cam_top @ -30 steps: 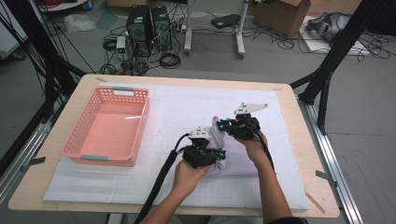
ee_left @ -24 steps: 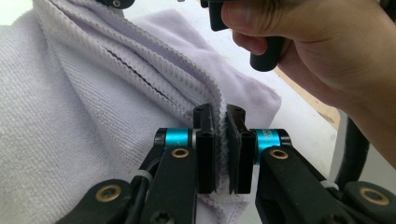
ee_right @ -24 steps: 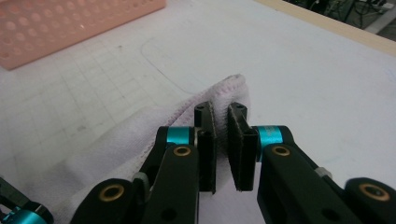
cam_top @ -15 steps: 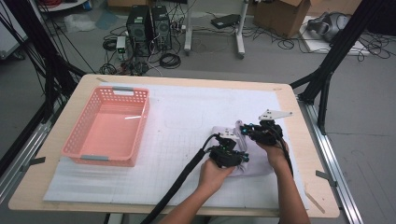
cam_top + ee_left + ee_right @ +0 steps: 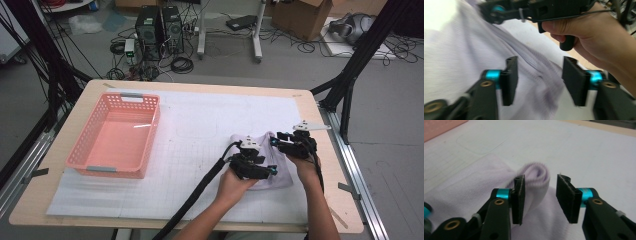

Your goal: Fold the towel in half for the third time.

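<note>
A pale lilac ribbed garment [image 5: 270, 160] lies on the white mat [image 5: 200, 125] at the right of the counter [image 5: 310, 107], well apart from the pink basket [image 5: 117, 135]. The left gripper [image 5: 537, 80] has just been opening its jaws; they stand apart over the cloth, pads clear of it. The right gripper [image 5: 539, 198] has likewise just been opening, and a raised fold of the garment (a rolled edge) sits in the gap, against the left pad, free of the other. Both hands rest close together above the cloth.
</note>
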The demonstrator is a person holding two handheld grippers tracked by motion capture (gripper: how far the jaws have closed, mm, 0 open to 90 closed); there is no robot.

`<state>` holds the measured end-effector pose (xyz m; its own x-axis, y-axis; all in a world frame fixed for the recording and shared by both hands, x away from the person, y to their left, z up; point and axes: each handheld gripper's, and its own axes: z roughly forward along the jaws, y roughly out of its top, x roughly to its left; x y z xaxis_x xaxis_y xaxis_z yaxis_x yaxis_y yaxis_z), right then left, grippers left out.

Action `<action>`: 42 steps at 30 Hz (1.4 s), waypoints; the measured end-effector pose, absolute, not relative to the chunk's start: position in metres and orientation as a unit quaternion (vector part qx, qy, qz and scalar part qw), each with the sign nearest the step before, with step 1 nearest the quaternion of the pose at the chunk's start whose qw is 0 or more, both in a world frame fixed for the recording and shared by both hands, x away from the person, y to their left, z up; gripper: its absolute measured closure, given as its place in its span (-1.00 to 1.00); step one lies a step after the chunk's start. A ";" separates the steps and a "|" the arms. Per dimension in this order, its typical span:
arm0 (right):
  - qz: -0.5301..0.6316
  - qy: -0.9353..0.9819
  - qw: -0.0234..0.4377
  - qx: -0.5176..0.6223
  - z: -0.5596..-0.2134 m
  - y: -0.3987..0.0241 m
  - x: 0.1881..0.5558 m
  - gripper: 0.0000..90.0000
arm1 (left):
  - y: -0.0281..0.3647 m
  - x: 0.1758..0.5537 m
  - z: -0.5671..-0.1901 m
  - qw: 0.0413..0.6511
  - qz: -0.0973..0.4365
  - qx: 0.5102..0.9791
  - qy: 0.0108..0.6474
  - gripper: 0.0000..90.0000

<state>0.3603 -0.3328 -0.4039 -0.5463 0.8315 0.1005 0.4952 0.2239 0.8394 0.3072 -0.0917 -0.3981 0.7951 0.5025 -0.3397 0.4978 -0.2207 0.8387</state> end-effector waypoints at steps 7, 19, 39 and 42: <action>0.436 0.757 0.216 0.436 -0.391 -0.343 0.343 0.20 | -0.022 0.310 -0.398 0.567 0.067 0.758 0.315 -0.26; 0.396 0.774 0.225 0.439 -0.403 -0.330 0.301 0.23 | 0.070 0.302 -0.413 0.572 0.144 0.744 0.316 -0.48; 0.400 0.779 0.142 0.462 -0.430 -0.315 0.277 0.30 | 0.097 0.288 -0.429 0.557 0.182 0.744 0.322 -0.50; 0.397 0.783 0.117 0.464 -0.434 -0.314 0.281 0.71 | 0.096 0.287 -0.430 0.553 0.182 0.746 0.322 -0.50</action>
<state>0.2807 -0.3139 -0.4344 -0.5419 0.8198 0.1854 0.6343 0.2542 0.7302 0.2874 0.0955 -0.4297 0.7263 0.6821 -0.0851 0.2800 -0.1805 0.9429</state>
